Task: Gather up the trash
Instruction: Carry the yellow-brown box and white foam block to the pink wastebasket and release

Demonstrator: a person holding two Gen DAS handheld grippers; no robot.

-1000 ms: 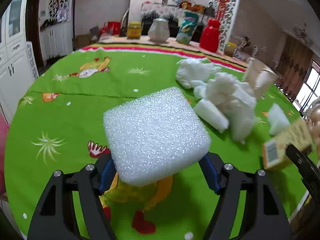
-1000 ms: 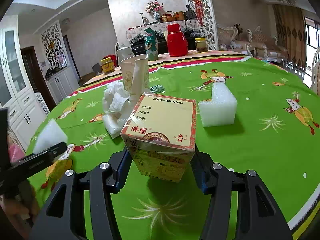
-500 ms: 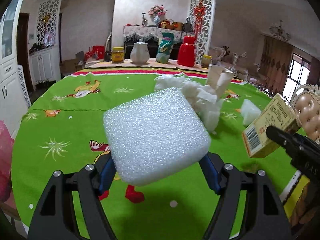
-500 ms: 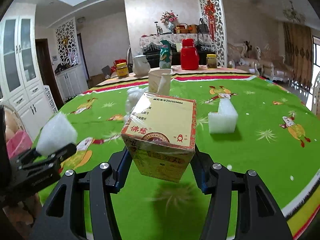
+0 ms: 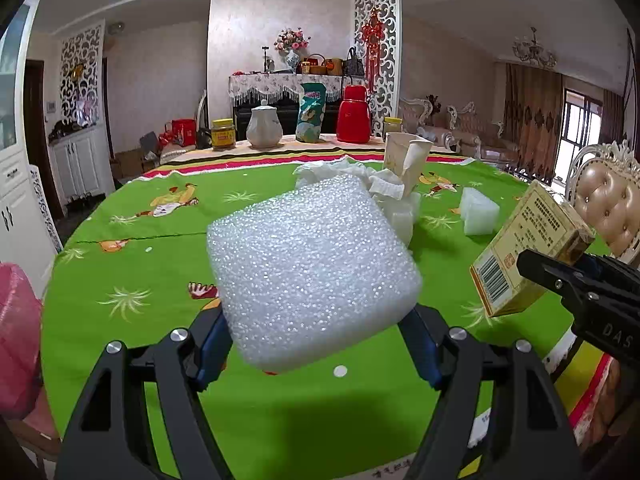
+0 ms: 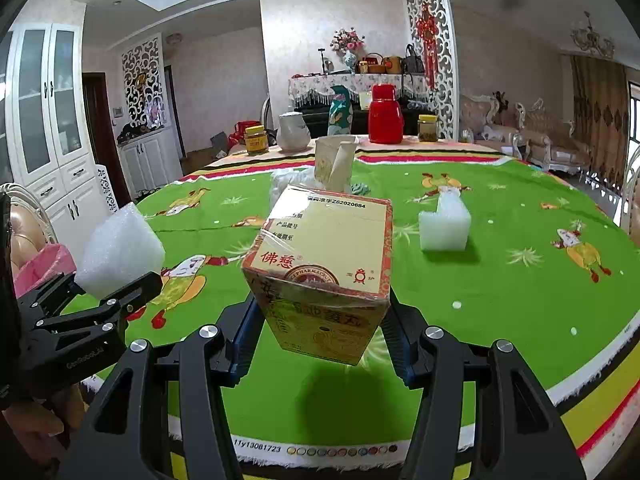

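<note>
My left gripper is shut on a white foam block, held above the near edge of the green table. My right gripper is shut on a yellow medicine box, also lifted over the table's front edge. Each wrist view shows the other tool: the foam block at the left, the box at the right. On the table remain a heap of white tissue and foam, a crushed paper cup and an L-shaped foam piece.
A pink bag hangs at the left past the table edge. Jars, a white pot, a green packet and a red flask line the far rim. A padded chair stands at the right.
Both grippers, each still gripping its load, have drawn back from the table's middle toward its near edge and tipped up, so the heap of trash now lies farther off.
</note>
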